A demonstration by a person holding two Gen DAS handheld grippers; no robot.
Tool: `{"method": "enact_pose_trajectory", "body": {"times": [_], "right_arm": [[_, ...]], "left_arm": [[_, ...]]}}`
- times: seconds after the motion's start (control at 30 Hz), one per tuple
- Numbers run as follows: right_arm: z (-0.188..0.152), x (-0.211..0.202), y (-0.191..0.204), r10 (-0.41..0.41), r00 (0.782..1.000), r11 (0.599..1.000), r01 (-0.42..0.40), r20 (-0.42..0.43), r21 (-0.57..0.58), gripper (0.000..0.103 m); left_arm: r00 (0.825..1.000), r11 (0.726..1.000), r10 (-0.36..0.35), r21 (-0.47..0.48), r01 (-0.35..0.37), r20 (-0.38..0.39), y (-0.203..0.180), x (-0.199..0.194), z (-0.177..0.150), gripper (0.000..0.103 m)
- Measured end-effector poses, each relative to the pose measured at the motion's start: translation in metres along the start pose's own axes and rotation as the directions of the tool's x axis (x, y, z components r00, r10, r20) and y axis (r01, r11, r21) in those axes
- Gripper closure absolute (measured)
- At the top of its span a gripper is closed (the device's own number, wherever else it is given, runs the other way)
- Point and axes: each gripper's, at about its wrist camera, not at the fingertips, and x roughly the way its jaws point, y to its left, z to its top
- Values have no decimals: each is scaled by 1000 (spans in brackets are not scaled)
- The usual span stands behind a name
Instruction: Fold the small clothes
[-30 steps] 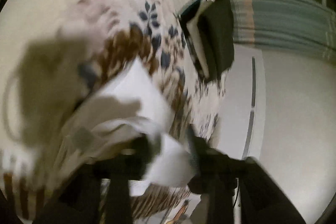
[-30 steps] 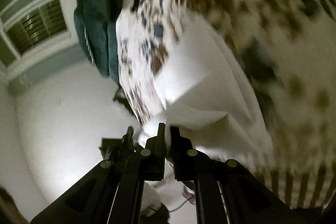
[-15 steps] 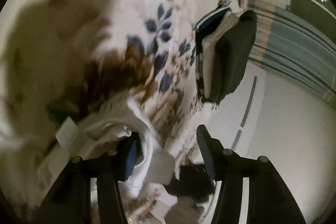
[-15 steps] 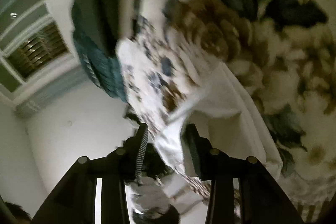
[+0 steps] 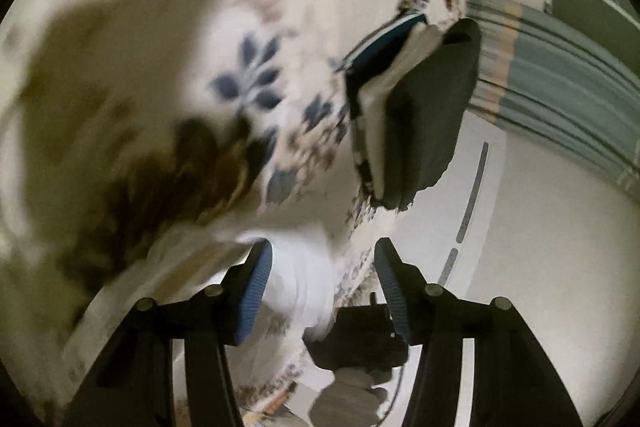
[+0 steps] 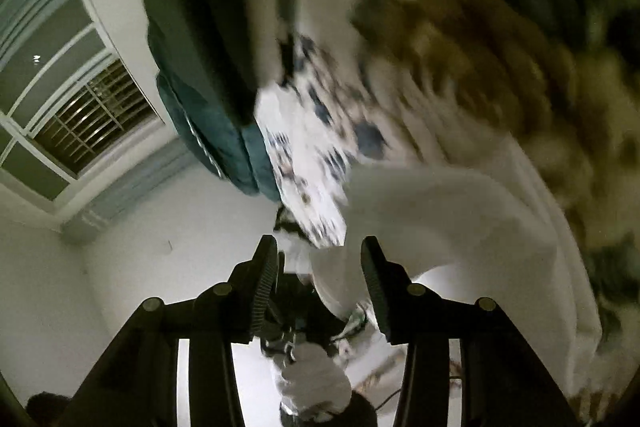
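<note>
Left wrist view: left tool [image 5: 320,287] gapes wide and empty, the white garment [image 5: 296,283] lying between and below its fingers on the floral bedspread [image 5: 248,79], a stack of folded clothes [image 5: 416,115] further ahead near the bed's edge. Right wrist view: right tool [image 6: 320,283] also spread wide, gripping nothing; the garment's long fold [image 6: 452,223] runs off to its right, closest to this tool, with a teal pillow [image 6: 192,39] and window [image 6: 68,107] beyond.
</note>
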Motion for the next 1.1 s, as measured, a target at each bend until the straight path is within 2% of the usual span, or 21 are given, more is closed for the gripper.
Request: {"method": "enact_pose_trajectory", "body": {"times": [0.1, 0.13, 0.17, 0.23, 0.3, 0.37, 0.43, 0.5, 0.53, 0.57, 0.6, 0.63, 0.7, 0.8, 0.83, 0.87, 0.9, 0.93, 0.97, 1.03, 1.1], "right_arm": [[7, -12, 16, -89, 994, 993, 93, 59, -67, 51], [7, -15, 18, -113, 991, 989, 119, 68, -85, 51], [6, -22, 23, -178, 980, 975, 187, 87, -123, 49], [2, -33, 28, -290, 948, 930, 312, 132, -196, 49], [-1, -37, 27, -402, 903, 872, 428, 151, -237, 49], [3, -36, 17, -464, 875, 837, 484, 140, -255, 49], [11, -31, 4, -489, 865, 827, 502, 114, -253, 49], [18, -18, -8, -501, 862, 827, 502, 72, -252, 49], [17, -14, -13, -500, 864, 829, 496, 55, -260, 54], [17, -10, -13, -487, 872, 834, 479, 44, -274, 66], [15, -10, -14, -497, 866, 823, 490, 53, -288, 79], [11, -12, -11, -515, 853, 800, 514, 87, -309, 98], [8, -18, -8, -509, 849, 794, 526, 137, -305, 98], [6, -29, -10, -512, 842, 794, 539, 169, -280, 99], [6, -22, -11, -519, 840, 791, 543, 161, -283, 98], [7, -20, -12, -533, 834, 784, 550, 142, -288, 96], [8, -18, -13, -554, 823, 778, 565, 127, -275, 93], [9, -19, -13, -566, 818, 775, 572, 108, -268, 78], [8, -16, -12, -566, 819, 777, 568, 91, -272, 55], [2, -23, -10, -555, 829, 780, 546, 63, -307, 38], [-5, -23, -18, -557, 830, 782, 528, 7, -331, 37]], "left_arm": [[996, 993, 84, 80, -86, 33, -7, 0, 8, 53], [989, 981, 139, 131, -146, 57, -10, -2, 7, 52], [980, 966, 183, 171, -193, 74, -11, -2, 6, 52], [949, 914, 297, 258, -314, 101, -9, 0, 0, 52], [909, 850, 402, 324, -414, 107, 0, 10, -5, 52], [881, 809, 465, 362, -463, 88, 11, 24, -8, 52], [873, 786, 482, 402, -470, 79, 18, 35, -12, 54], [871, 750, 481, 467, -469, 101, 11, 43, -22, 73], [865, 725, 488, 497, -476, 116, 5, 46, -27, 95], [859, 705, 495, 516, -486, 132, 0, 47, -31, 95], [856, 688, 495, 534, -492, 150, -5, 47, -33, 96], [859, 685, 488, 541, -488, 157, -7, 46, -34, 97], [869, 698, 472, 539, -472, 150, -11, 46, -27, 97], [870, 714, 476, 520, -468, 129, -10, 49, -12, 96], [878, 743, 471, 498, -448, 87, -5, 49, -7, 96], [887, 765, 457, 480, -430, 66, -4, 47, -5, 90], [903, 792, 426, 463, -399, 49, -1, 40, -7, 84], [915, 807, 402, 457, -375, 40, 0, 34, -10, 65], [932, 831, 362, 444, -335, 26, 6, 23, -15, 44], [945, 857, 327, 415, -305, 21, 19, 11, -25, 37], [950, 886, 310, 373, -277, -31, 42, 7, -37, 37]]}}
